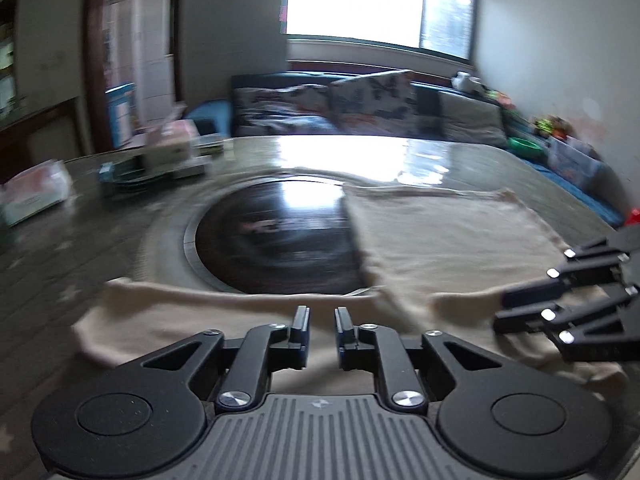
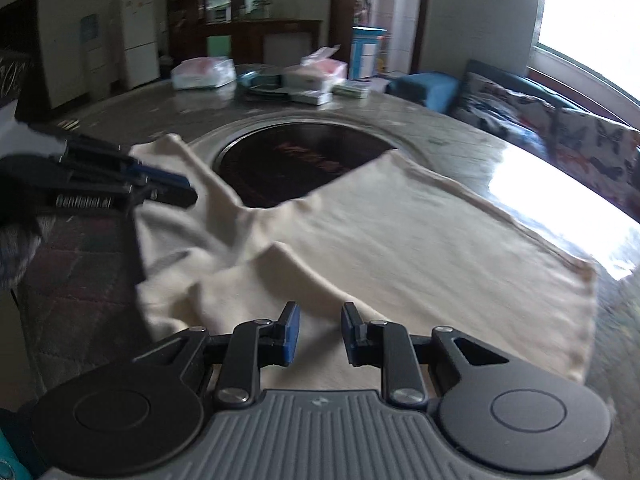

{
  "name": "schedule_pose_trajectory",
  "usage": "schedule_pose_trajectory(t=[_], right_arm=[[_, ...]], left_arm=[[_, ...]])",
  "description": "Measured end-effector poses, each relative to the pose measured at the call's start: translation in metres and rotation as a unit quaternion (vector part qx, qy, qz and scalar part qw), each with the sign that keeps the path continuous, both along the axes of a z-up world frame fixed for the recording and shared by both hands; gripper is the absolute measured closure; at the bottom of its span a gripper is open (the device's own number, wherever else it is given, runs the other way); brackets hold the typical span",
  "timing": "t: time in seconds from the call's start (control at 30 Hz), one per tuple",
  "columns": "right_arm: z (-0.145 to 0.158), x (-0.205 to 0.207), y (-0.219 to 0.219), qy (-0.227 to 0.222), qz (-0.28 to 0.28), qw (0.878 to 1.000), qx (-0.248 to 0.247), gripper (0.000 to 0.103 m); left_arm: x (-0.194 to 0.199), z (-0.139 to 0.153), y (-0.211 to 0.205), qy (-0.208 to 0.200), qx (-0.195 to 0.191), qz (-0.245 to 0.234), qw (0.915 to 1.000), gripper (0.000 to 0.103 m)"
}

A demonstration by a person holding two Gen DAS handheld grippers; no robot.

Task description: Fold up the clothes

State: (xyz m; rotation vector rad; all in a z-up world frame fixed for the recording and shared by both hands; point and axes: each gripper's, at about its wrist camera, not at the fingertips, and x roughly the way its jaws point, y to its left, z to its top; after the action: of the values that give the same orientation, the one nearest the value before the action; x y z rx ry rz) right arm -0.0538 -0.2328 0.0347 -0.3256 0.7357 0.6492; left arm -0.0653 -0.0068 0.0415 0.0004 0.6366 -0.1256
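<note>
Both claws, left and right, are gaping narrowly, holding nothing, hovering over soft cream shirt lying rumpled on glossy round table

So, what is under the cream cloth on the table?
The cream cloth lies on the grey table and covers part of the dark round plate in its middle. The covered part of the plate, and anything else beneath the cloth, cannot be seen.
</note>
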Motion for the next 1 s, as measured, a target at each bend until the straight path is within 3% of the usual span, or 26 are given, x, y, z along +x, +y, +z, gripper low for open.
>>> schedule_pose_trajectory(t=[0.3, 0.43, 0.7, 0.8, 1.0], right_arm=[[-0.003, -0.019, 0.033, -0.011, 0.055, 0.998, -0.016, 0.082], [0.006, -0.013, 0.034, -0.021, 0.05, 0.998, -0.011, 0.082], [-0.003, 0.013, 0.04, -0.006, 0.024, 1.0, -0.003, 0.081], [0.005, 0.008, 0.038, -0.02, 0.028, 0.999, 0.001, 0.081], [0.021, -0.003, 0.029, -0.04, 0.024, 0.999, 0.006, 0.081]], left_arm=[[-0.004, -0.005, 0.054, 0.012, -0.011, 0.1, 0.9949, 0.074], [-0.007, -0.004, 0.069, 0.003, -0.008, 0.137, 0.9906, 0.063], [0.003, -0.008, 0.097, 0.013, -0.014, 0.212, 0.977, 0.063], [0.009, -0.013, 0.107, 0.023, -0.021, 0.235, 0.9714, 0.063], [0.018, -0.018, 0.116, 0.03, -0.029, 0.247, 0.968, 0.073]])
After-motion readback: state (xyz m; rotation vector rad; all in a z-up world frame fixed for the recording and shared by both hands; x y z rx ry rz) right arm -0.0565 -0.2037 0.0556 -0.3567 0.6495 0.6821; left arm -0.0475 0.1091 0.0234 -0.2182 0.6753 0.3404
